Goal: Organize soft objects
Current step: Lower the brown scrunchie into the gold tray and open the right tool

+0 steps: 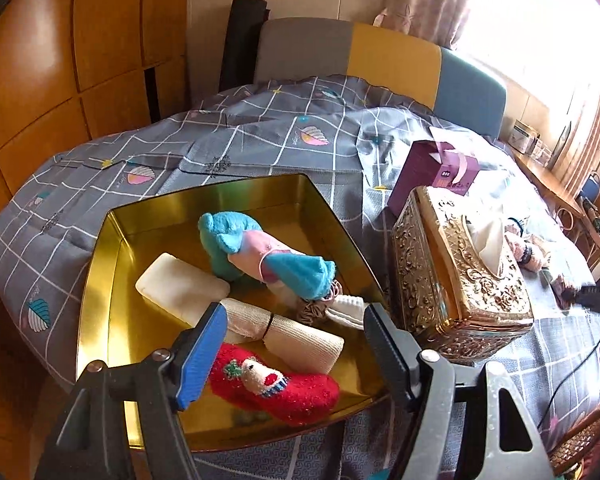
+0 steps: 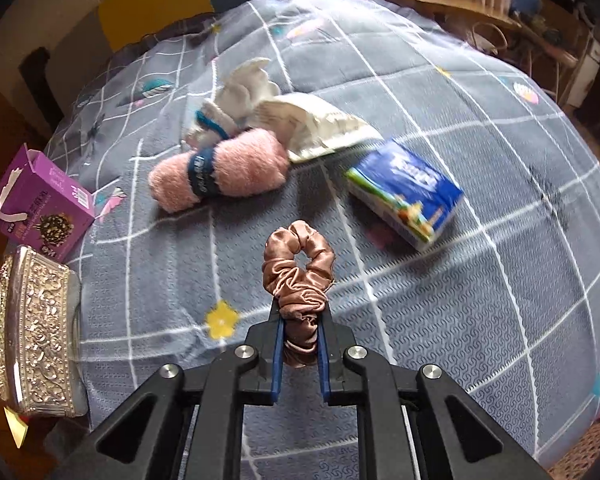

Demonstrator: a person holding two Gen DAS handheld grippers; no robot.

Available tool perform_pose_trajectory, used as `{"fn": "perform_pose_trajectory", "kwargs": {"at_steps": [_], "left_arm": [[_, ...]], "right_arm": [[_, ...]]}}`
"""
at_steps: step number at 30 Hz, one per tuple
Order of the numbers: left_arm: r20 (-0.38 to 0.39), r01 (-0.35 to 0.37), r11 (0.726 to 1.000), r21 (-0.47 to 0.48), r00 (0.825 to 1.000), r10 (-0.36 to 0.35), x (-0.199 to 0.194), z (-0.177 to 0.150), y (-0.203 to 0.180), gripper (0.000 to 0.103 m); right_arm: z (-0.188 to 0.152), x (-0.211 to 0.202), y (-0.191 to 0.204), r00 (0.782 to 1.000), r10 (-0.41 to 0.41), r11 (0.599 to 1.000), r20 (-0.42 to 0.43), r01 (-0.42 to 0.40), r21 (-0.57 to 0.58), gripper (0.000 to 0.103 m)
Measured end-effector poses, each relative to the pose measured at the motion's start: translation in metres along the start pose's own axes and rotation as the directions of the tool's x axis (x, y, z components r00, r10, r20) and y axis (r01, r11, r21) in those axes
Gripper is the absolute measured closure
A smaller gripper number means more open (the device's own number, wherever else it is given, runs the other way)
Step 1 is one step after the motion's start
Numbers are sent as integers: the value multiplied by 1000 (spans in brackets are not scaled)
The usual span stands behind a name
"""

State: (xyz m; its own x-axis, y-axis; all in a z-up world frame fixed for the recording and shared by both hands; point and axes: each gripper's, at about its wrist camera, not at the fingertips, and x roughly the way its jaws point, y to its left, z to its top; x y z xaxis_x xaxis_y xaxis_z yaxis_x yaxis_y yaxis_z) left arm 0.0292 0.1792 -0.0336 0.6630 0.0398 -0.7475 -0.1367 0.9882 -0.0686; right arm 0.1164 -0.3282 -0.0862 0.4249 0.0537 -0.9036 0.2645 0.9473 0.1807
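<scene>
In the left wrist view a gold metal tray (image 1: 100, 280) lies on the bed and holds a red sock (image 1: 284, 390), a blue and pink rolled towel (image 1: 260, 256), a white pad (image 1: 180, 290), a beige rolled cloth (image 1: 296, 338) and a small scrunchie (image 1: 314, 308). My left gripper (image 1: 296, 344) is open and empty above the tray's near end. In the right wrist view my right gripper (image 2: 302, 316) is shut on a pink satin scrunchie (image 2: 300, 264), held above the bed. A pink rolled towel (image 2: 224, 168), white socks (image 2: 244, 88) and a white cloth (image 2: 312, 124) lie beyond it.
An ornate gold tissue box (image 1: 460, 272) stands right of the tray and shows at the left of the right wrist view (image 2: 36, 332). A purple box (image 1: 432, 172) sits behind it. A blue tissue packet (image 2: 408, 192) lies on the grey checked quilt (image 2: 460, 280). A wooden wardrobe (image 1: 60, 60) stands left.
</scene>
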Motion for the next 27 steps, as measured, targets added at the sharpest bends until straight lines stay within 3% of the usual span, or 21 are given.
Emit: {"fn": "perform_pose_trajectory", "kwargs": {"at_steps": [6,11,16,21,24,27], "left_arm": [[22,-33,999,23,999,33,-6,-3,2,31],[20,-56,998,20,998,56,-7,-5,9,31],[8,-63,998,-3,998,63,-5,-9,21,31],[13,-63,994,-88,998,64,-9,-11,49,31],[17,-94,985,-147,995,98,-12,-13,69,31],[8,-131,974,-185,991,135,-13,-17,85,31]], "right_arm": [[33,-37,76,993,92,985,74,-80,-154,89],[38,-70,168,963,247,922,106,-199,-333,89],[10,-93,266,925,377,807,44,-305,-505,89],[-53,-97,345,891,443,647,-97,-393,-654,89],[-96,-87,376,878,440,557,-187,-430,-711,89],[-130,-64,403,880,402,505,-252,-442,-741,89]]}}
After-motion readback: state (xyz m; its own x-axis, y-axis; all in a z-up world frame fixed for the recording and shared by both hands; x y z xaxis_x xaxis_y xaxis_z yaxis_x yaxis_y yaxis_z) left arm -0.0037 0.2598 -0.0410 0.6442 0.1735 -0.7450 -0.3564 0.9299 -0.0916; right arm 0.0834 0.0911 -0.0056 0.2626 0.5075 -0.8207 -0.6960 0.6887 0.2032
